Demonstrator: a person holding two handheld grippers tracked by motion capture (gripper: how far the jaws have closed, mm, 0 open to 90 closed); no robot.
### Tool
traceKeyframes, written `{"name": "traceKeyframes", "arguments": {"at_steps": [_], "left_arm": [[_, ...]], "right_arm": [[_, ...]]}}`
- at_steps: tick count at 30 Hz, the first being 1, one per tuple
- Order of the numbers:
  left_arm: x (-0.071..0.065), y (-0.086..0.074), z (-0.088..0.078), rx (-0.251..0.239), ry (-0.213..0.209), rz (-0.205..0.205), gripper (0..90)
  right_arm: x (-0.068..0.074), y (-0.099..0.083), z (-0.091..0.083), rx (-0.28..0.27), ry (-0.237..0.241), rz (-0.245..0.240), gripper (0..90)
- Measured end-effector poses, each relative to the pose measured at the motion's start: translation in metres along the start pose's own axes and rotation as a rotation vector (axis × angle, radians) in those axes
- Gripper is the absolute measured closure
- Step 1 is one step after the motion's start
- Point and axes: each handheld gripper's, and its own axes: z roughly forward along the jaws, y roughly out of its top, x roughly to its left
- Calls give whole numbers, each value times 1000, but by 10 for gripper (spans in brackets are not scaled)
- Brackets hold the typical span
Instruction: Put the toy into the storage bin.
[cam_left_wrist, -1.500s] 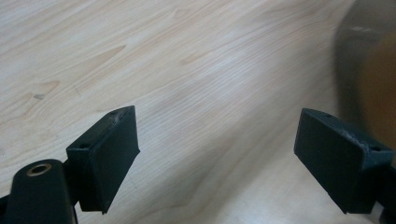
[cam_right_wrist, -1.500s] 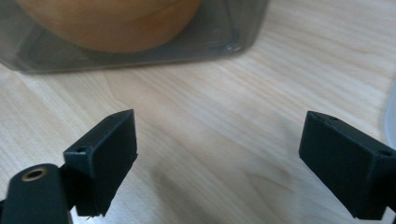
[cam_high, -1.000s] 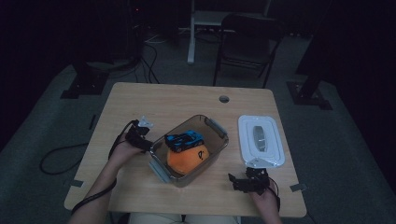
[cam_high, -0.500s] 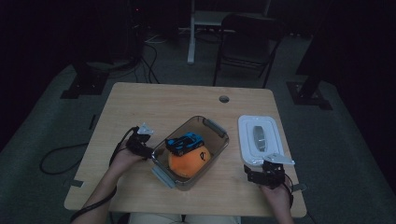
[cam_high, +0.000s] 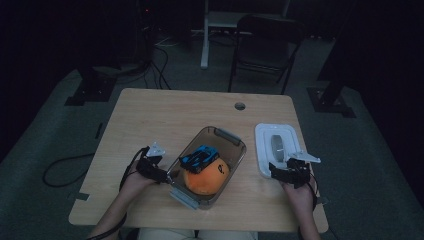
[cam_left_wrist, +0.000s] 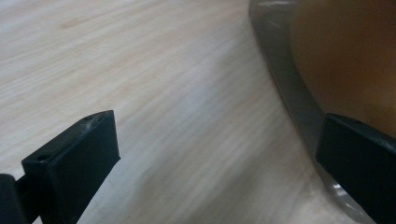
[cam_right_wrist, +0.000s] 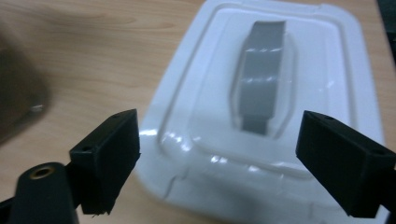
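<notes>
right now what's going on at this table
A person works a gripper in each hand beside a clear container holding an orange plush toy and a blue toy. The left gripper, jaws open after widening, sits at the container's near-left wall. The right gripper, jaws open, points at the near edge of the white lid lying flat on the table, not gripping it yet.

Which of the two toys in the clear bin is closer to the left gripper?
The orange plush. It fills the bin's near end, close to the left gripper at the bin's wall; the blue toy lies behind it, farther off.
</notes>
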Motion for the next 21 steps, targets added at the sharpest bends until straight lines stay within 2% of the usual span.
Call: {"name": "traceKeyframes", "arguments": {"at_steps": [3, 8, 10, 15, 16, 21], "left_arm": [[-6, -1, 1, 10, 3, 22, 2], [-12, -1, 5, 16, 3, 39, 2], [-13, 0, 6, 14, -1, 45, 2], [-13, 1, 6, 8, -3, 64, 2], [-13, 2, 7, -1, -3, 70, 2], [-10, 3, 7, -19, -7, 80, 2]], "right_arm": [[-6, 6, 9, -3, 0, 20, 217], [-11, 12, 29, 20, -26, 25, 264], [-12, 14, 36, 37, -30, 33, 273], [-16, 17, 50, 61, -73, 48, 336], [-17, 17, 52, 68, -72, 52, 337], [-21, 18, 57, 75, -62, 82, 457]]}}
